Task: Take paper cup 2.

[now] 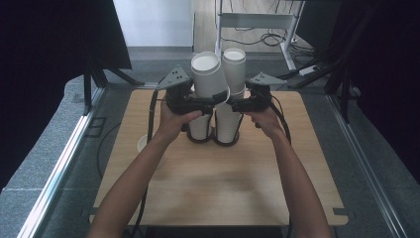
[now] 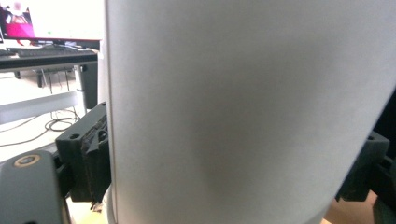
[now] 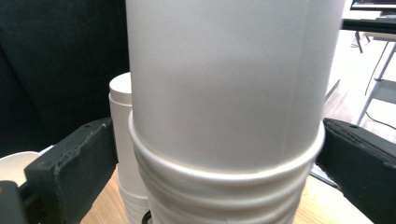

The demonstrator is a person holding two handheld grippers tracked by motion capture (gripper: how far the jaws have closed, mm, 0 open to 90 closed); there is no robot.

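Two stacks of upside-down white paper cups stand in black ring holders at the middle of the wooden table. A single inverted cup leans tilted over the left stack, and my left gripper is shut on its lower wall. In the left gripper view the cup wall spans the whole gap of the left gripper. My right gripper is shut on the taller right stack. Up close, the right gripper meets the right stack at its stacked rims.
A loose white cup lies on the table's left side, beside the left forearm, and appears again as a loose cup low in the right gripper view. Black frames and curtains flank the table. A desk frame with cables stands behind.
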